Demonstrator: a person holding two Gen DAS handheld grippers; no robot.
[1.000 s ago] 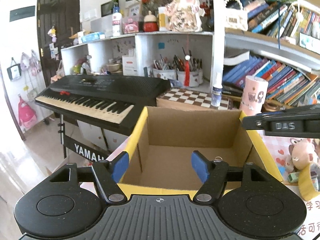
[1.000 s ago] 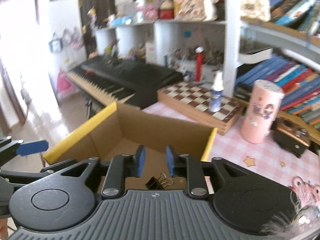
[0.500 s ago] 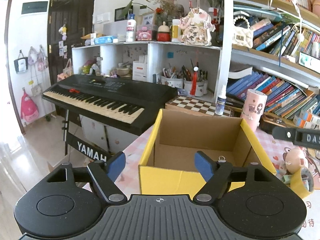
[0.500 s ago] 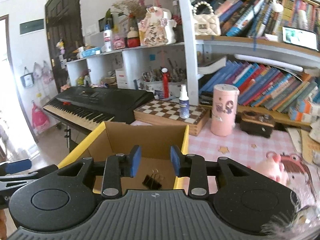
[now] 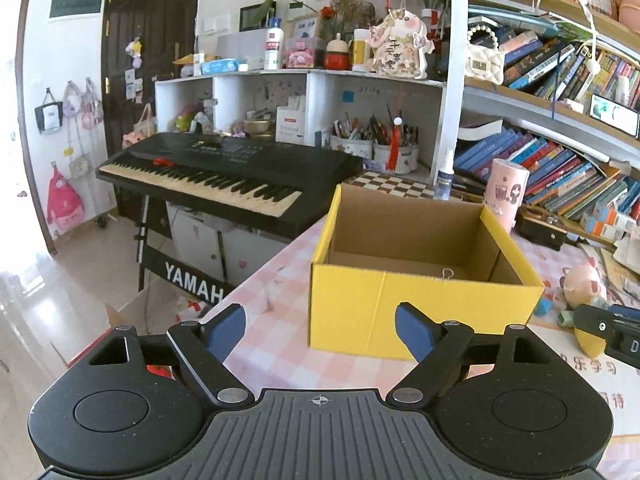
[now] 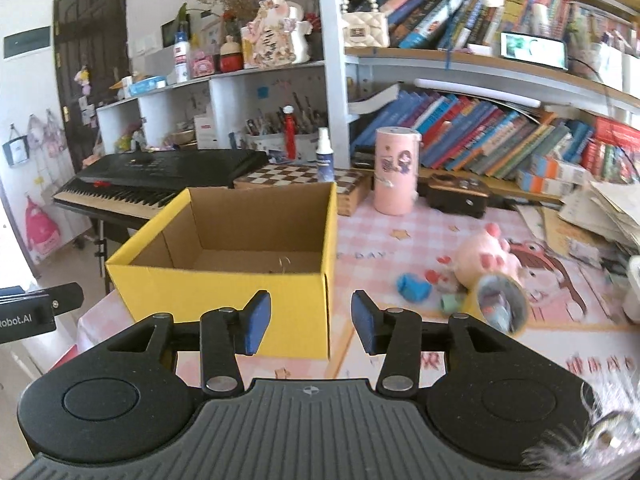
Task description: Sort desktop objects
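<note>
Both your left tongs (image 5: 320, 330) and right tongs (image 6: 306, 322) have just been opening, empty. The yellow box (image 6: 224, 304) is sitting near the counter (image 5: 280, 280) edge; you are risking nudging it off.

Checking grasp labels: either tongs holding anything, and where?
Nothing held. Left tongs and right tongs have just been opening, both empty.

White walls, a dark wooden door (image 5: 152, 40), a shiny pale floor (image 5: 36, 320), a black piano keyboard (image 5: 216, 176) on a stand, white cubby shelves (image 5: 304, 100), a long bookshelf (image 6: 500, 136) full of books, bright daylight from the left
</note>
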